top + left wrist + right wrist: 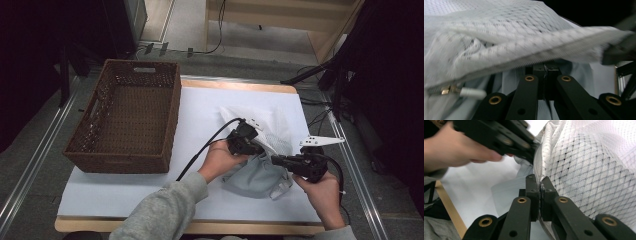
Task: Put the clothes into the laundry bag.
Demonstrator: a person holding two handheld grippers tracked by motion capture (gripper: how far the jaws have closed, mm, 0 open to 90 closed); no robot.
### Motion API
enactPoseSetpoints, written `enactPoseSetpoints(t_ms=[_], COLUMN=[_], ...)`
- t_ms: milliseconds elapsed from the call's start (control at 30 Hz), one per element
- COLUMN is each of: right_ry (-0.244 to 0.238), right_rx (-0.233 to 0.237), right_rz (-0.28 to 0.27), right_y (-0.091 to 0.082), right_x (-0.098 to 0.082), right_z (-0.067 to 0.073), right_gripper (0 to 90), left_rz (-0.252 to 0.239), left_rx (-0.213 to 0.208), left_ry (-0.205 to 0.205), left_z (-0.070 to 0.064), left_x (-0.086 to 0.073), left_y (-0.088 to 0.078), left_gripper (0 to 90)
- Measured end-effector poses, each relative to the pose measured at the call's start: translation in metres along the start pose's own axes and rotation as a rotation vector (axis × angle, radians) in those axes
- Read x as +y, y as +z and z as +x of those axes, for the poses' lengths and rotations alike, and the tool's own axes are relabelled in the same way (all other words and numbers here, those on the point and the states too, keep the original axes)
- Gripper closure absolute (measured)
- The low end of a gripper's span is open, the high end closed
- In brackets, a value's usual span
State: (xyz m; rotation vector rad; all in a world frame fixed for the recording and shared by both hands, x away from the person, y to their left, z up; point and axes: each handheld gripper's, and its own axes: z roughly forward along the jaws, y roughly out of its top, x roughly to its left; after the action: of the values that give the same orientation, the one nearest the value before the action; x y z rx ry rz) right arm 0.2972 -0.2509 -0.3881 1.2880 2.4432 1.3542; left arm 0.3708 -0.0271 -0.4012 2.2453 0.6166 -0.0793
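A white mesh bag (272, 122) lies on the white-covered table (200, 110), with a pale grey garment (252, 177) bunched at its near end. My left gripper (259, 146) is shut on the bag's zipper edge. In the left gripper view the mesh bag (506, 32) drapes over the closed left gripper (545, 68), and a white zipper pull (471, 93) hangs at the lower left. My right gripper (275, 160) is shut on the same rim a little nearer to me. In its own view the right gripper (540, 183) pinches the mesh bag's (594, 170) seam, with the left gripper (506, 137) and a hand just above.
A brown wicker basket (172, 115) stands on the table's left half, with nothing in the part of it that I see. Open white surface lies between basket and bag and along the front edge (200, 227). Cables trail from both grippers, and dark stands flank the table's right side.
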Motion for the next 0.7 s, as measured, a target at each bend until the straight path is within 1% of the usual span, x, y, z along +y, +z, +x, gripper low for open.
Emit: enactPoseSetpoints(t_ms=[33,167,200,233,267,333,433,467,533,600,667,700], right_ry=[-0.001,-0.004,-0.004,-0.005,-0.005,-0.009,-0.007,-0.007,-0.005,-0.004,-0.004,-0.004], right_rx=[0.000,-0.003,-0.004,-0.005,-0.005,-0.005,-0.006,-0.005,-0.007,-0.009,-0.009,-0.008], right_rz=[0.000,0.001,0.002,0.004,0.004,0.006,0.008,0.009,0.009,0.009,0.012,0.013], right_y=[0.000,0.002,0.002,0.002,0.003,0.003,0.005,0.005,0.006,0.006,0.006,0.007], right_x=[0.000,0.001,0.001,0.001,0.001,0.001,0.001,0.001,0.002,0.002,0.002,0.002], right_z=[0.000,0.001,0.001,0.002,0.002,0.002,0.003,0.003,0.003,0.003,0.003,0.002], right_gripper=[88.5,88.4,88.4,88.4,88.4,88.4,88.4,88.4,88.4,88.4,88.4,88.4], left_rz=[-0.010,-0.005,-0.007,-0.015,-0.018,-0.008,-0.010,0.000,-0.004,-0.012,-0.004,-0.002], left_rx=[-0.004,0.016,0.019,0.022,0.023,0.034,0.043,0.051,0.048,0.051,0.071,0.071], left_ry=[-0.012,-0.008,-0.012,-0.027,-0.028,-0.030,-0.043,-0.045,-0.067,-0.078,-0.065,-0.065], left_z=[-0.001,-0.003,-0.004,-0.006,-0.007,-0.011,-0.017,-0.019,-0.022,-0.025,-0.030,-0.032], left_x=[-0.004,-0.019,-0.023,-0.027,-0.031,-0.040,-0.056,-0.061,-0.071,-0.079,-0.086,-0.089], left_y=[-0.005,-0.021,-0.025,-0.028,-0.032,-0.037,-0.043,-0.044,-0.047,-0.050,-0.052,-0.053], left_gripper=[90.0,90.0,90.0,90.0,90.0,90.0,90.0,90.0,90.0,90.0,90.0,90.0])
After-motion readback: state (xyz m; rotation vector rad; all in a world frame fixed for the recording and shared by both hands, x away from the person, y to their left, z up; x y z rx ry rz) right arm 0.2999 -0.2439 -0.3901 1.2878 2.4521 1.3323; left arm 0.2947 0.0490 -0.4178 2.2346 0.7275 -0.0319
